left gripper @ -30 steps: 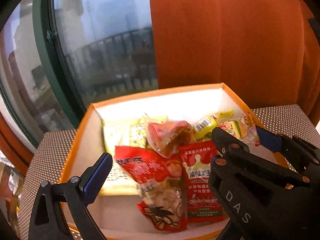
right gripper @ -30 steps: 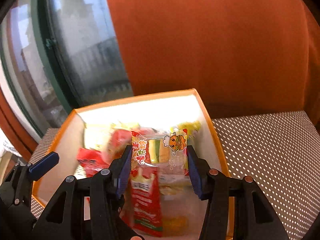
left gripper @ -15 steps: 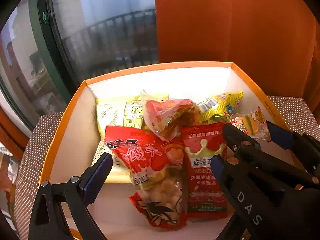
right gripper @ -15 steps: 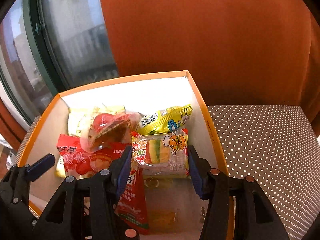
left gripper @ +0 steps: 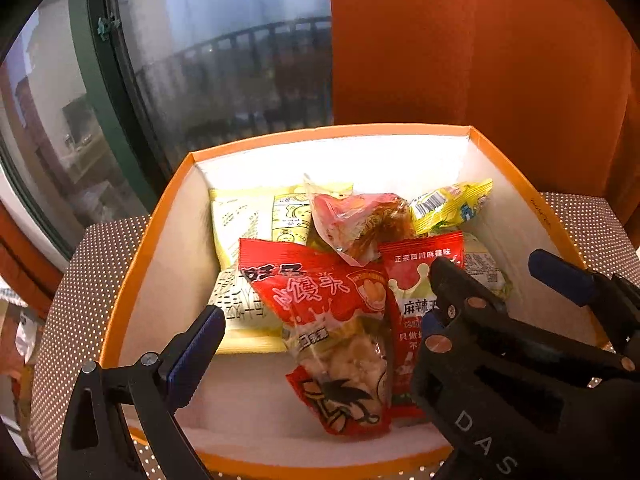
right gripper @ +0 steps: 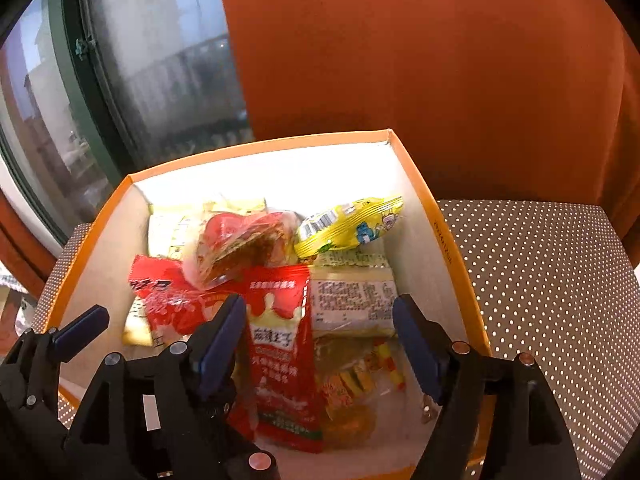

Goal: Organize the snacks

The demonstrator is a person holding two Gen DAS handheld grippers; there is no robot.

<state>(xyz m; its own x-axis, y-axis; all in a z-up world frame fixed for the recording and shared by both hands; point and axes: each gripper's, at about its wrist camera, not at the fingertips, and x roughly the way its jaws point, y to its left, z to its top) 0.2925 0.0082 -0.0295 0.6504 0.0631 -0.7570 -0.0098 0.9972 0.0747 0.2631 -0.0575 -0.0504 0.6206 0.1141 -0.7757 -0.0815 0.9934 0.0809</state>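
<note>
An orange box (left gripper: 132, 256) (right gripper: 452, 264) with white walls holds several snack packs: a red bun-snack bag (left gripper: 332, 320), a red spicy strip pack (right gripper: 280, 344), a clear pink pack (right gripper: 240, 244), a yellow pack (right gripper: 352, 224), pale yellow packs (left gripper: 248, 216). A burger-gummy pack (right gripper: 352, 308) lies face down in the box's right side, just beyond my right gripper (right gripper: 320, 340). That gripper is open and empty over the box; it also shows in the left wrist view (left gripper: 500, 292). My left gripper (left gripper: 320, 328) is open and empty over the box's near edge.
The box sits on a brown cloth with white dots (right gripper: 540, 280). An orange curtain (right gripper: 400, 60) hangs behind it, with a window and dark green frame (left gripper: 92, 60) at the left.
My right gripper has opened and let go of the burger-gummy pack, which now lies in the box's right side. Both grippers have moved lower and closer over the box.
</note>
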